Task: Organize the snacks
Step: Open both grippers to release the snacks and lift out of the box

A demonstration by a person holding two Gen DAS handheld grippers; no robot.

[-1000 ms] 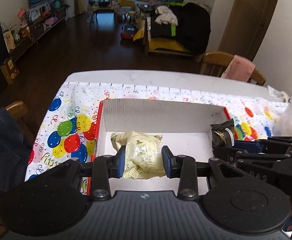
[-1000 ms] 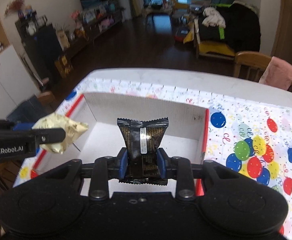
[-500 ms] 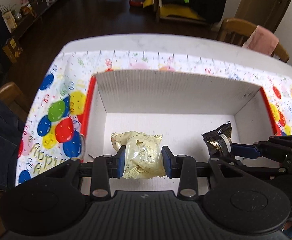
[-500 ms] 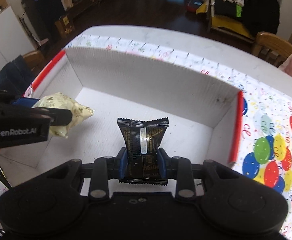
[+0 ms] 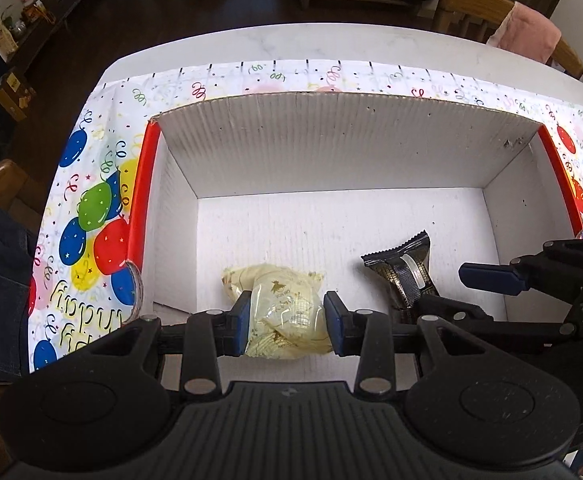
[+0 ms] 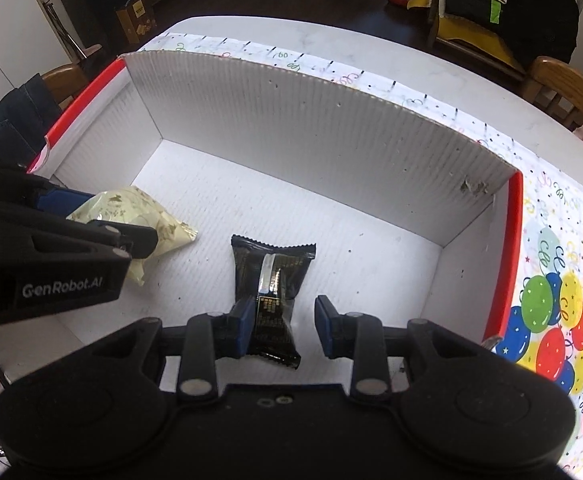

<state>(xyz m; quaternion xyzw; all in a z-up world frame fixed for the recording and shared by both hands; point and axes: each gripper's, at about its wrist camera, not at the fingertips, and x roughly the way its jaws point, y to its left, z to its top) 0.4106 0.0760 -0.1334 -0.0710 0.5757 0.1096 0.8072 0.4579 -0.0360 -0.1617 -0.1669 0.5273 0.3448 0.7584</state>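
Observation:
A white cardboard box (image 5: 331,152) with red rims stands on a balloon-print tablecloth; it also shows in the right wrist view (image 6: 331,128). My left gripper (image 5: 287,322) is shut on a pale yellow snack packet (image 5: 285,316) low inside the box; the packet also shows in the right wrist view (image 6: 147,216). My right gripper (image 6: 281,326) is open. A black snack packet (image 6: 271,280) lies on the box floor between its fingers, against the left pad; it also shows in the left wrist view (image 5: 405,272).
The tablecloth (image 5: 91,216) covers a white table (image 5: 311,44). Wooden chairs (image 5: 471,8) stand at the far side, one with a pink cloth (image 5: 527,36). Another chair with jeans over it (image 6: 23,104) stands left of the table.
Both grippers have come down into the box. My right gripper has opened and the black packet now rests on the box floor. My left gripper still grips the yellow packet.

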